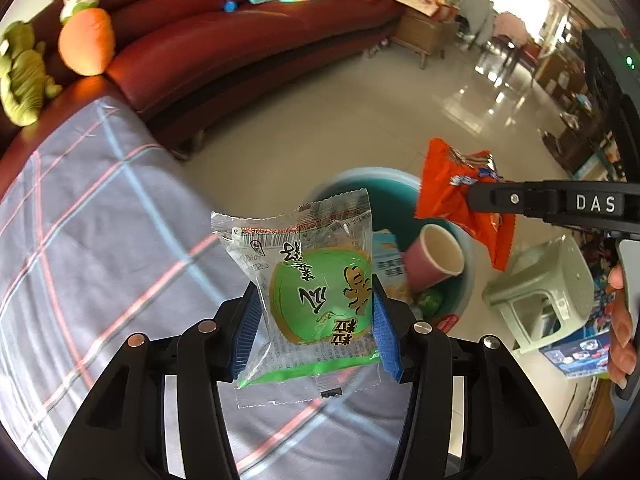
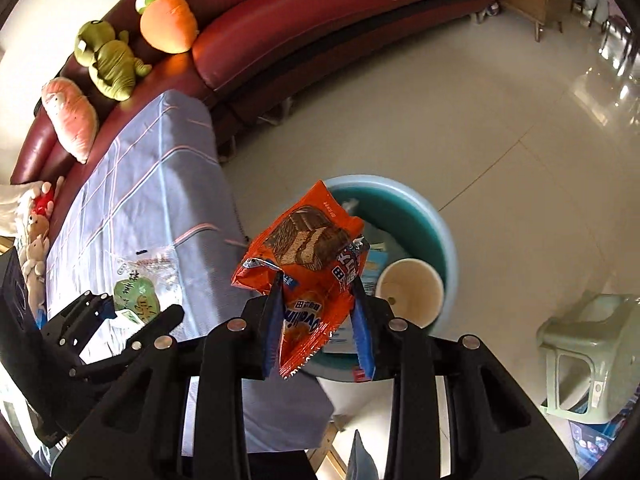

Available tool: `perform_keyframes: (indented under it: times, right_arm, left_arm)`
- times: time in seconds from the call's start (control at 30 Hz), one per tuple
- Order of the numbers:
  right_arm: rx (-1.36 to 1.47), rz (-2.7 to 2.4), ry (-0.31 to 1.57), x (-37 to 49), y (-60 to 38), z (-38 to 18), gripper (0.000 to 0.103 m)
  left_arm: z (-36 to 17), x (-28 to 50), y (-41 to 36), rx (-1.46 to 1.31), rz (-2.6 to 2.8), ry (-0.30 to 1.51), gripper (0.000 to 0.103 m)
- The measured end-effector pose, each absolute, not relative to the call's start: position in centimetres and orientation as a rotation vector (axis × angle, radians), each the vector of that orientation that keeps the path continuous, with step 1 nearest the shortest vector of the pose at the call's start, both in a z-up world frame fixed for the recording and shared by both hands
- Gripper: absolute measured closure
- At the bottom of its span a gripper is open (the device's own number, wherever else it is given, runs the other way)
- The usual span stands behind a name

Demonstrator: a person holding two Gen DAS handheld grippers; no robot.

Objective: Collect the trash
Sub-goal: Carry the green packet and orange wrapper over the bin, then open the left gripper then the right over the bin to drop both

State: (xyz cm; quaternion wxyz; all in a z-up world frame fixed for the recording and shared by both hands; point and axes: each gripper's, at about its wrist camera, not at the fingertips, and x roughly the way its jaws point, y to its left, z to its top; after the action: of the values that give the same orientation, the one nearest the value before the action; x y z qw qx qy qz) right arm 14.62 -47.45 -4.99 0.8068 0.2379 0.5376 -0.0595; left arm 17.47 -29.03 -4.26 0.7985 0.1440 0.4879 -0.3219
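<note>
Wrappers are hanging light and crinkly over the basin (image 2: 440,232) — my left gripper (image 1: 316,320) is pinching the green pack (image 1: 316,296) mid-body, my right gripper (image 2: 318,320) is clamping the orange bag (image 2: 312,264); slippery film, so I am gripping flat.

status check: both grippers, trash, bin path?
Left gripper shut on clear-and-green plastic snack wrapper. Right gripper shut on crinkled orange foil snack wrapper, above round teal plastic basin holding pink paper cup. Nothing blocking.
</note>
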Motion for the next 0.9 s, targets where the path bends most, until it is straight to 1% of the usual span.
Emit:
perform_keyframes:
  times: [0.1, 0.2, 0.4, 0.43, 0.47, 0.5, 0.57, 0.6, 0.9]
  right_arm:
    - [0.522, -0.140, 1.150, 14.3, -48.5, -5.3, 0.073]
    - [0.526, -0.153, 1.158, 14.0, -49.2, -5.6, 0.073]
    - [0.536, -0.180, 1.157, 13.3, -50.5, -5.6, 0.072]
    - [0.538, -0.184, 1.157, 13.2, -50.7, -5.6, 0.072]
    - [0.538, -0.188, 1.157, 13.1, -50.9, -5.6, 0.072]
    - [0.537, -0.192, 1.157, 13.0, -51.0, -5.6, 0.072]
    - [0.539, -0.195, 1.158, 12.9, -51.2, -5.6, 0.072]
    - [0.539, -0.197, 1.157, 12.9, -51.3, -5.6, 0.072]
    - [0.531, -0.186, 1.164, 13.2, -50.8, -5.7, 0.071]
  left_arm:
    - [-5.1, 17.1, -30.6, 0.316, -0.723, 1.067, 0.051]
    - [-5.8, 16.9, -31.7, 0.311, -0.748, 1.087, 0.048]
    - [-6.9, 17.0, -33.4, 0.305, -0.785, 1.112, 0.047]
    - [-6.9, 16.9, -33.7, 0.310, -0.790, 1.109, 0.044]
    - [-6.8, 16.7, -34.0, 0.315, -0.790, 1.105, 0.036]
    - [-6.6, 16.5, -34.1, 0.323, -0.783, 1.090, 0.026]
    - [-6.3, 16.2, -34.3, 0.331, -0.772, 1.060, 0.014]
    - [-6.1, 16.2, -34.4, 0.332, -0.772, 1.051, 0.012]
    - [-6.0, 16.6, -32.8, 0.313, -0.737, 1.069, 0.012]
